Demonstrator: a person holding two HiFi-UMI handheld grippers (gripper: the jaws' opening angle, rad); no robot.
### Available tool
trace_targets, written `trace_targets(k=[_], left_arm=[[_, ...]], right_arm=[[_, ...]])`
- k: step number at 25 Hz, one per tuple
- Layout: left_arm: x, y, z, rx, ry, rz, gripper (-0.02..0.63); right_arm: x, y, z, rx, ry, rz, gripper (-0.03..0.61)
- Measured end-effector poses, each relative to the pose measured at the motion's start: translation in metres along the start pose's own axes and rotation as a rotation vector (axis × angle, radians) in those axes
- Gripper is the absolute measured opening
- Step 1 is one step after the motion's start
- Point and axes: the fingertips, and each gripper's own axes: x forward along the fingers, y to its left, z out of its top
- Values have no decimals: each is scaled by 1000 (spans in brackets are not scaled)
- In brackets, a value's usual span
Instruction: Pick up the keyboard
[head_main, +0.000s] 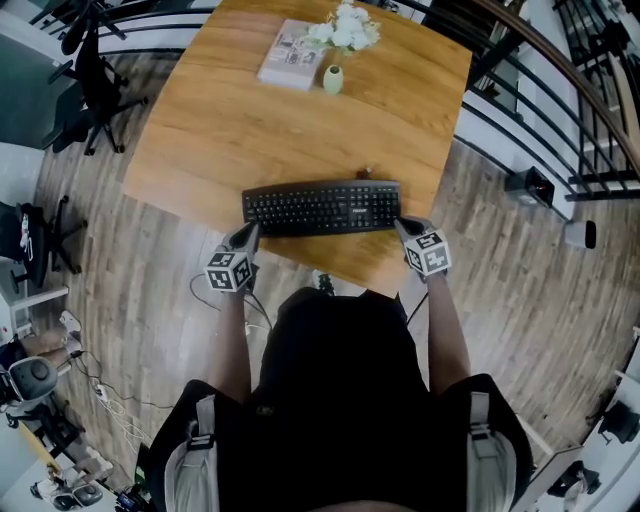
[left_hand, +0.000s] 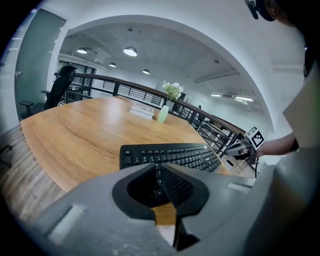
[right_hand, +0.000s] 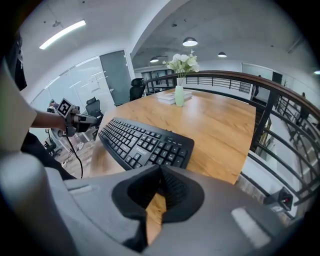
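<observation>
A black keyboard (head_main: 322, 208) lies flat near the front edge of the wooden table (head_main: 220, 130). My left gripper (head_main: 249, 232) hovers just off the keyboard's left end, its jaws shut with nothing between them. My right gripper (head_main: 401, 225) is at the keyboard's right end, also shut and empty. In the left gripper view the keyboard (left_hand: 170, 154) sits just beyond the closed jaws of the left gripper (left_hand: 158, 168). In the right gripper view the keyboard (right_hand: 144, 143) lies just ahead of the closed right gripper (right_hand: 160, 173), which is over the table's edge. Neither gripper visibly touches the keyboard.
A pale green vase with white flowers (head_main: 334, 75) and a book (head_main: 288, 54) stand at the table's far side. Office chairs (head_main: 95, 85) are on the wooden floor to the left. A dark railing (head_main: 540, 110) runs along the right. Cables lie on the floor at the lower left.
</observation>
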Motion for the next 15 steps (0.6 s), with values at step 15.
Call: trace_targets(k=[15], left_arm=[[20,30,-3,-36,21,32,154]], right_arm=[[24,-27,1,93,1,-75,115]])
